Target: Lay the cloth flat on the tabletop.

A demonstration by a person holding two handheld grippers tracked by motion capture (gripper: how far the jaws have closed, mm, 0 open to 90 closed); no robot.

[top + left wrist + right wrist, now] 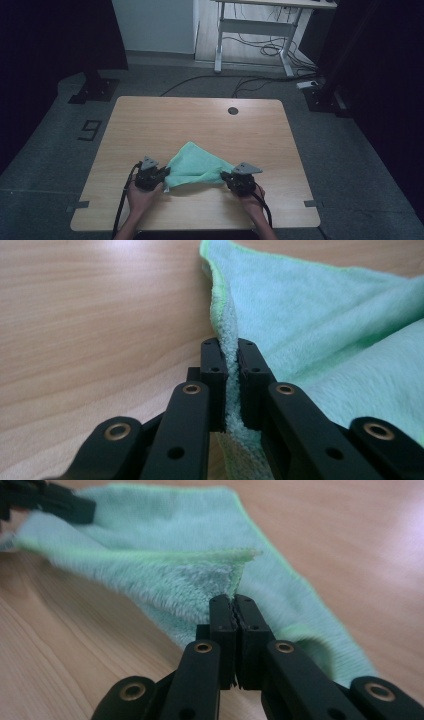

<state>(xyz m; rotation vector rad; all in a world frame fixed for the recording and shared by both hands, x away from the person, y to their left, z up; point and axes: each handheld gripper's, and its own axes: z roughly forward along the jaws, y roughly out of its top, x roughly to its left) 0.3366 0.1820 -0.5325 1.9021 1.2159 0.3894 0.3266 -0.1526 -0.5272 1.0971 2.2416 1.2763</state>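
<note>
A mint-green microfibre cloth (195, 167) lies on the near half of the wooden table (200, 120), between the two grippers, its far corner pointing away from the person and its near part bunched and lifted. The left gripper (164, 174) has its jaws pressed together on the cloth's left edge; in the left gripper view the fleecy hem (231, 370) runs up between the two black pads. The right gripper (225, 176) is clamped on the cloth's right corner, and in the right gripper view the fabric (200, 580) rises in a fold just beyond the closed jaws, with the other gripper (55, 502) at the far end. A hand (140, 197) holds each tool from the near edge. The tabletop is pale wood grain with a dark round grommet (233, 110) near its far edge. Around it is grey floor, a "9" marking (89, 130) to the left, loose cables (260, 47) and a white desk frame (260, 27) beyond, all dimly lit
</note>
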